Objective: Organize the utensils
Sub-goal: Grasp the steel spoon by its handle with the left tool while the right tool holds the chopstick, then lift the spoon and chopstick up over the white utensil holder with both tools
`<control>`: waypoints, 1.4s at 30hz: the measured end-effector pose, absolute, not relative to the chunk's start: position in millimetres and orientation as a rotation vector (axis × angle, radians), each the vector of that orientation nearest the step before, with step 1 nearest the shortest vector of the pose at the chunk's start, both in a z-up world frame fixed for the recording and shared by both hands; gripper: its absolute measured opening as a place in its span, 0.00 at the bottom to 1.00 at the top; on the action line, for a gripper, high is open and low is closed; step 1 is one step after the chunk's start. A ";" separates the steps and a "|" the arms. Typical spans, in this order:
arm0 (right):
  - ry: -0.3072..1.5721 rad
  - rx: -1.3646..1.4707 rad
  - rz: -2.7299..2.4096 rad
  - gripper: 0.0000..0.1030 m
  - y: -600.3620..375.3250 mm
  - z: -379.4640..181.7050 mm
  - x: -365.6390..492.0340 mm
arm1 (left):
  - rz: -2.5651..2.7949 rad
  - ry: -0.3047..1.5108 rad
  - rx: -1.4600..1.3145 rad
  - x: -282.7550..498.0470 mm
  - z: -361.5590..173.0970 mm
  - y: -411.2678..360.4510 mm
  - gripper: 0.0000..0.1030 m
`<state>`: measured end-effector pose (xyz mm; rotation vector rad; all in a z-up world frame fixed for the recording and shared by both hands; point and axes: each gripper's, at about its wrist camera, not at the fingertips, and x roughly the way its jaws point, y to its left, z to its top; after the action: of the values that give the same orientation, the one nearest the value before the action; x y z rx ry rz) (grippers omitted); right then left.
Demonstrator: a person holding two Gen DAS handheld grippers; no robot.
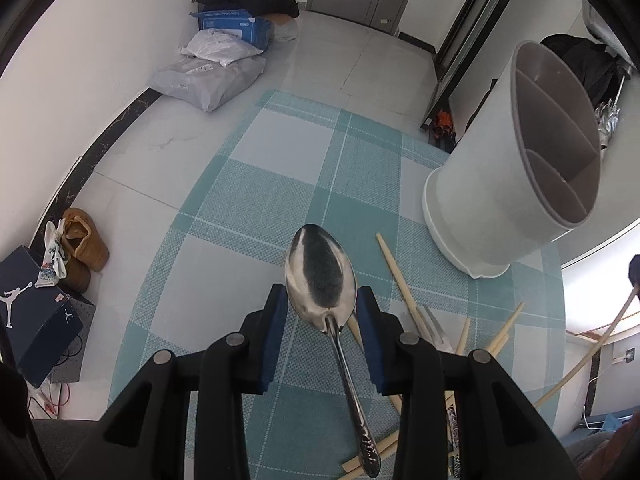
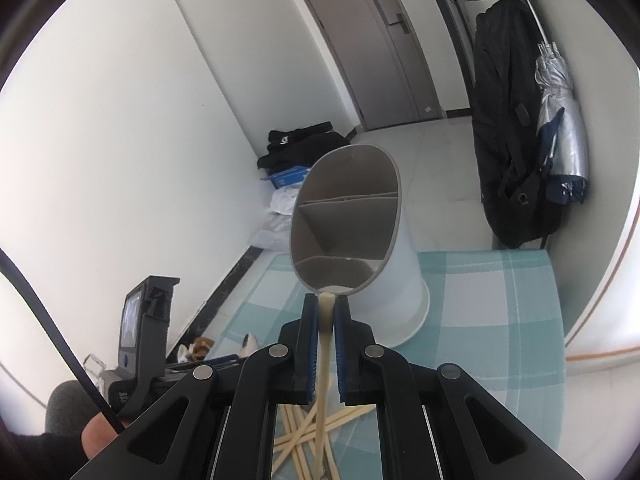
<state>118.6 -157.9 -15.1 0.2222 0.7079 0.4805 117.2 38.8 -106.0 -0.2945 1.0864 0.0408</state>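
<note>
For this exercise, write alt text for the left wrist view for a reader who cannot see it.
The left gripper holds a metal spoon, bowl forward, above a teal checked mat. A white divided utensil holder stands right, with wooden chopsticks scattered below it.

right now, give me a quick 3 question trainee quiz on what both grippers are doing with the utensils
1. True or false: the left gripper holds a metal spoon with its bowl pointing forward.
2. What is clamped in the right gripper? A) a fork B) a pale chopstick C) nothing
3. Fill in: the white utensil holder stands on a checked ____ mat.

Key
1. True.
2. B: the pale chopstick sits between the blue pads, its tip near the holder's rim.
3. Teal: the mat also carries loose chopsticks.
</note>
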 end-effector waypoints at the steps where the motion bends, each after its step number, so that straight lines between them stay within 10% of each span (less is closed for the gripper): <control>1: 0.708 0.215 0.481 0.07 -156.8 -15.8 118.8 | 0.023 1.065 -0.291 117.2 -103.1 38.3 0.30; 42: 0.519 0.231 0.375 0.06 -179.0 46.9 60.1 | -0.403 0.654 -0.307 70.3 32.2 12.7 0.29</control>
<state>60.1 -179.0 46.9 0.2312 0.5195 0.3755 70.3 12.7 32.2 -0.3071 0.6541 -0.4033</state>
